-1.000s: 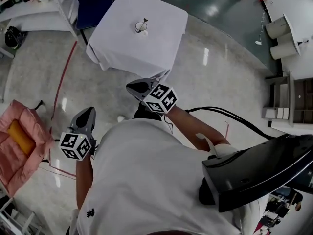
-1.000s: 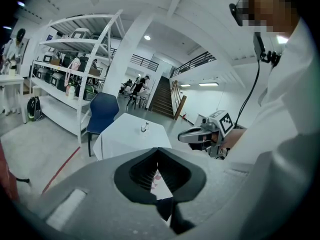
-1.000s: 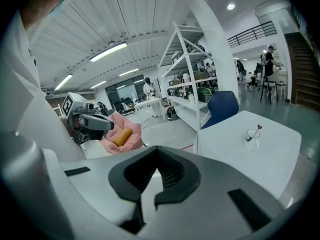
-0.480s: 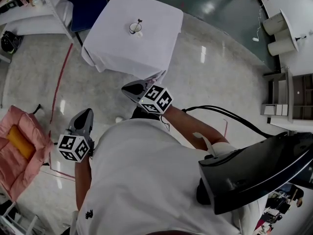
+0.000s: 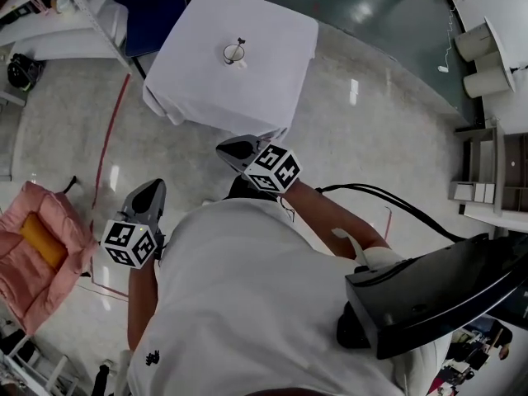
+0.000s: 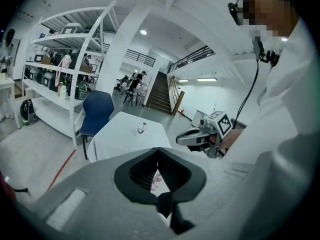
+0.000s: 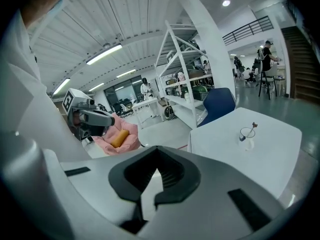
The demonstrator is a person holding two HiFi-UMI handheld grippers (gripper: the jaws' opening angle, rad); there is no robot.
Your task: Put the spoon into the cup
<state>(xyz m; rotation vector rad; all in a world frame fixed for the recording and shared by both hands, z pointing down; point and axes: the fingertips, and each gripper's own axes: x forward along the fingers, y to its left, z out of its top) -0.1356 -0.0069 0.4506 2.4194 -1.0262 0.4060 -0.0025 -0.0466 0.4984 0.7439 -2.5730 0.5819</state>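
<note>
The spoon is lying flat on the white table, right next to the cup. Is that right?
Not quite. The spoon is not lying flat on the table. It is standing inside the cup, with its handle poking up over the rim. The right gripper view shows this best. The rest is right: the cup is on the white table.

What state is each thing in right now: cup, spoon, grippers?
Cup: upright on the white-clothed table.
Spoon: standing in the cup, handle over the rim.
Left gripper: shut, empty, short of the table.
Right gripper: shut, empty, short of the table.
</note>
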